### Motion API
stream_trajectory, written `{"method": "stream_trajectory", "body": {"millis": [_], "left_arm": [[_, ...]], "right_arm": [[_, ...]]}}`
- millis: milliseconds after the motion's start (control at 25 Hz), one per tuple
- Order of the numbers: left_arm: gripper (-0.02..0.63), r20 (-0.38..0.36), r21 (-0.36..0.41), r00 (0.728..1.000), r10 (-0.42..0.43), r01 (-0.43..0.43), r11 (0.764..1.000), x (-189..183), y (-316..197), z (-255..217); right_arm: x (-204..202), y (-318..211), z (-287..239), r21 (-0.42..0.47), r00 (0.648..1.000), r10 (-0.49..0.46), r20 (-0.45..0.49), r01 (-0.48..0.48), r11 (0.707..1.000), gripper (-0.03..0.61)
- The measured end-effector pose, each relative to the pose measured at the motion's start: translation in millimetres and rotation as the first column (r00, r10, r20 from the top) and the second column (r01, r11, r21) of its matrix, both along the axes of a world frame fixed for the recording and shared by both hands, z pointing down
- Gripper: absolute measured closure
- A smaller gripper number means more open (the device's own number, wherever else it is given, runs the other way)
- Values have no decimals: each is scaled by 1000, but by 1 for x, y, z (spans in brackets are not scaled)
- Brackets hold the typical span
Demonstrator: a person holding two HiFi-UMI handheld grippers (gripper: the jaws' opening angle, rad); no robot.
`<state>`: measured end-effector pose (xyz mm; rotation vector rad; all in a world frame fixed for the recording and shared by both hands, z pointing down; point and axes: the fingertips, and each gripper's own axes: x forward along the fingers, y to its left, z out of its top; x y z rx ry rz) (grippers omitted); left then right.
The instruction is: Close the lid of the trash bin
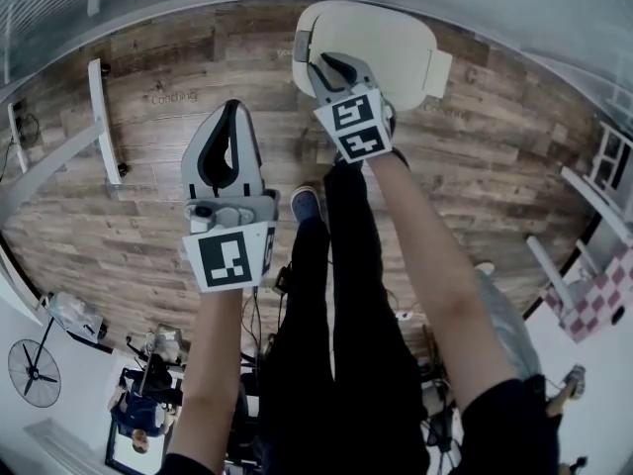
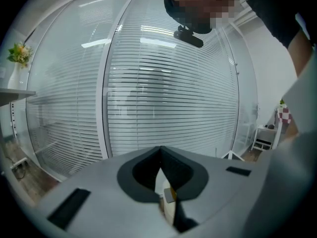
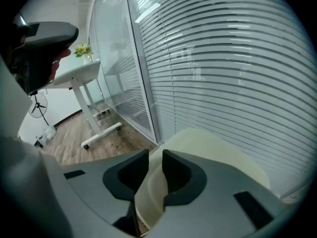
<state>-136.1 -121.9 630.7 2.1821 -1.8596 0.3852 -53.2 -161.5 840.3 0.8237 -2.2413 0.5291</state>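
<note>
The cream trash bin [image 1: 381,43] stands on the wood floor by the glass wall, straight ahead of me. My right gripper [image 1: 315,59] reaches down onto the near left rim of its lid [image 3: 218,152]. In the right gripper view the lid's rounded edge fills the narrow gap between the jaws of the right gripper [image 3: 155,155], which is shut on it. My left gripper [image 1: 235,107] hangs in the air left of the bin, over bare floor. Seen in its own view, the left gripper [image 2: 159,150] has its jaw tips touching and nothing between them.
A glass wall with white blinds [image 3: 223,73] runs right behind the bin. A white desk with flowers [image 3: 84,49] stands to the left, its foot [image 1: 99,117] on the floor. My legs and one shoe [image 1: 305,204] are below the grippers. A fan [image 1: 35,372] and checkered furniture [image 1: 593,295] flank me.
</note>
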Motion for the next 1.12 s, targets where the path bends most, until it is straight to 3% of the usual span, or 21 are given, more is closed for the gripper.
{"method": "stream_trajectory", "body": {"millis": [520, 1120], "left_arm": [[606, -2, -43, 999, -41, 41, 998, -11, 10, 16], [606, -2, -65, 996, -88, 88, 994, -27, 12, 22]], "right_arm": [[-2, 1, 30, -69, 996, -29, -80, 24, 997, 497], [-2, 0, 39, -90, 995, -52, -87, 44, 995, 514]]}}
